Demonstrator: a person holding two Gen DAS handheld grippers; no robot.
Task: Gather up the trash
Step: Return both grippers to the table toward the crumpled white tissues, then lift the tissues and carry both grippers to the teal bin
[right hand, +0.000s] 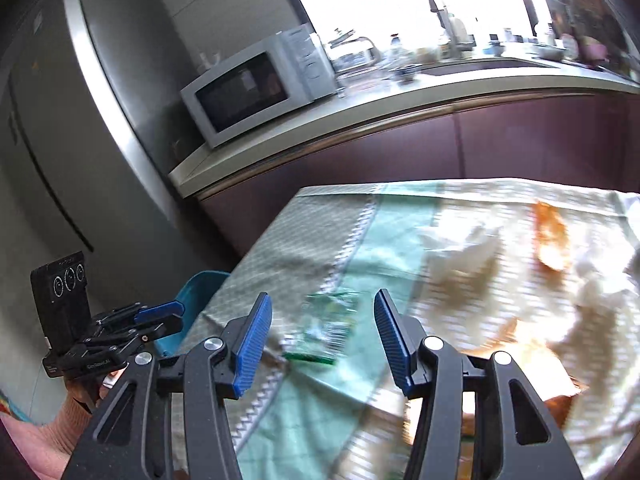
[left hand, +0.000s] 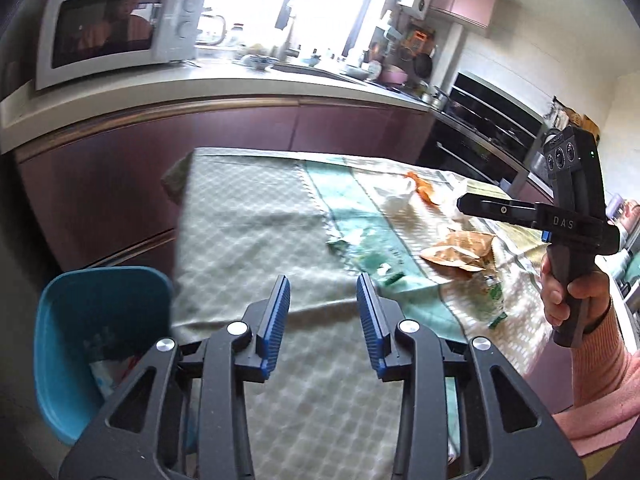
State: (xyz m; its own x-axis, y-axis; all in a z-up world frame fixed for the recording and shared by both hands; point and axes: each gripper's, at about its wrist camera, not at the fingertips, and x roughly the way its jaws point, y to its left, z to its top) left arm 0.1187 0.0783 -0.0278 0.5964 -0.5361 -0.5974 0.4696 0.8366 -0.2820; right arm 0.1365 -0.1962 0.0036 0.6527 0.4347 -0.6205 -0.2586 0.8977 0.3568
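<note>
Both claws are parted and hold nothing: left claw [left hand: 323,320] over the counter's [left hand: 248,216] near edge, right claw [right hand: 323,340] above a green wrapper [right hand: 326,328]. The bin [left hand: 92,320] at eight o'clock holds some trash. Farther off, at two o'clock, brown paper [left hand: 460,254], tissue [left hand: 400,196] and orange scrap [left hand: 422,186] are left.

two grippers [left hand: 323,322], one blue bin [left hand: 80,320], one microwave [left hand: 116,28]

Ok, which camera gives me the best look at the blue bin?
The left wrist view: the blue bin shows its open mouth beside the table, some trash inside. The right wrist view catches only a sliver behind the table edge.
</note>
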